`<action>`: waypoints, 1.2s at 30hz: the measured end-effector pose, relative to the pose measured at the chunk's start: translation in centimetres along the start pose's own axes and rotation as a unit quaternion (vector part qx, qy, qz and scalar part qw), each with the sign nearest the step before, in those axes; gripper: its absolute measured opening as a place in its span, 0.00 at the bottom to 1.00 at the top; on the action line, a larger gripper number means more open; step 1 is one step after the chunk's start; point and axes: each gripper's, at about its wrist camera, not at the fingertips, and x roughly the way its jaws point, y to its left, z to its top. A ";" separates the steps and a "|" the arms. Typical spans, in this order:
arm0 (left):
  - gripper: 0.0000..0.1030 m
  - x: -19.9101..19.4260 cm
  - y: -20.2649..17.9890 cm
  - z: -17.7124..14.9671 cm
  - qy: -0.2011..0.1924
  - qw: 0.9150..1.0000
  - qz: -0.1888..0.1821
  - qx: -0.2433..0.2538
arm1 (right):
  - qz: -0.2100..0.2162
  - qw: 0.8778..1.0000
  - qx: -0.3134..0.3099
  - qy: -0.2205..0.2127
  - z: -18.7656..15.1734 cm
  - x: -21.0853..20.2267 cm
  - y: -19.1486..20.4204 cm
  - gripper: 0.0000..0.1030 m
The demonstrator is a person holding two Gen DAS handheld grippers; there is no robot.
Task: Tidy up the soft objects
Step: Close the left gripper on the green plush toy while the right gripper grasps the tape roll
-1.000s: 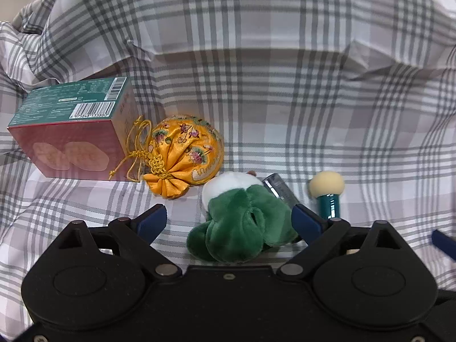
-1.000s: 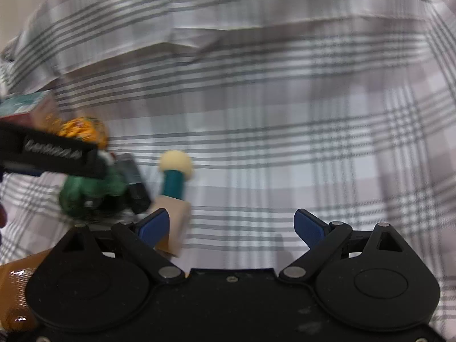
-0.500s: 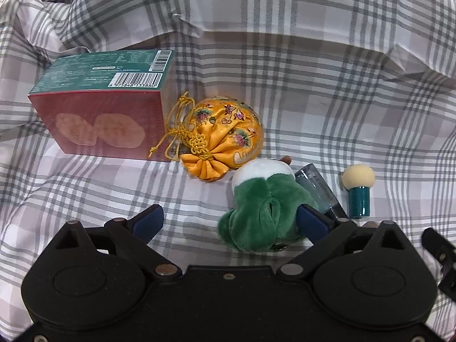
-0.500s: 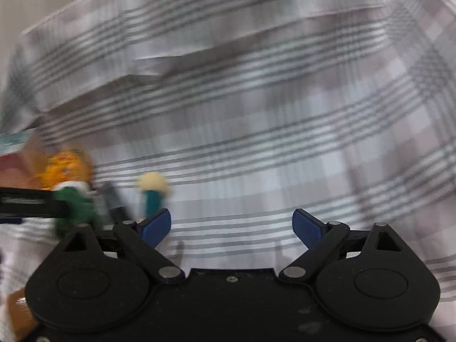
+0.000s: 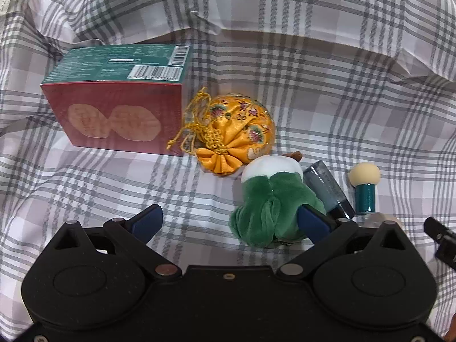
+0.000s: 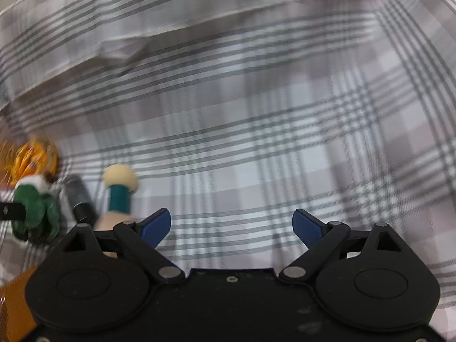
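A green and white plush toy [image 5: 270,199] lies on the plaid cloth, just inside the right finger of my open left gripper [image 5: 230,221]. Behind it sits an orange embroidered drawstring pouch [image 5: 236,131]. Both also show blurred at the far left of the right wrist view: the plush [image 6: 35,208] and the pouch [image 6: 34,161]. My right gripper [image 6: 230,225] is open and empty over bare cloth, to the right of these objects.
A red and green carton [image 5: 119,99] stands left of the pouch. A dark grey tube [image 5: 327,189] and a teal-handled sponge applicator [image 5: 364,185] lie right of the plush. The plaid cloth [image 5: 313,85] is creased at the back. An orange-brown item [image 6: 14,299] sits at lower left.
My left gripper has shifted left, so the plush now sits by its right finger and the carton is more central. My right gripper has swung, with its view still blurred.
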 end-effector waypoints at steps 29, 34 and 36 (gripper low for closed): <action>0.96 -0.9 -2.5 0.9 -0.029 0.999 -0.033 0.021 | -0.011 1.000 -0.024 0.000 -0.4 -0.2 0.7 0.88; 0.96 -0.3 -4.0 1.0 -0.029 0.998 -0.030 0.050 | 0.042 0.997 -0.064 0.008 -0.4 -0.2 3.2 0.89; 0.96 0.1 -4.6 1.0 -0.027 0.997 -0.029 0.061 | 0.050 0.995 -0.080 0.017 -0.5 0.4 4.2 0.89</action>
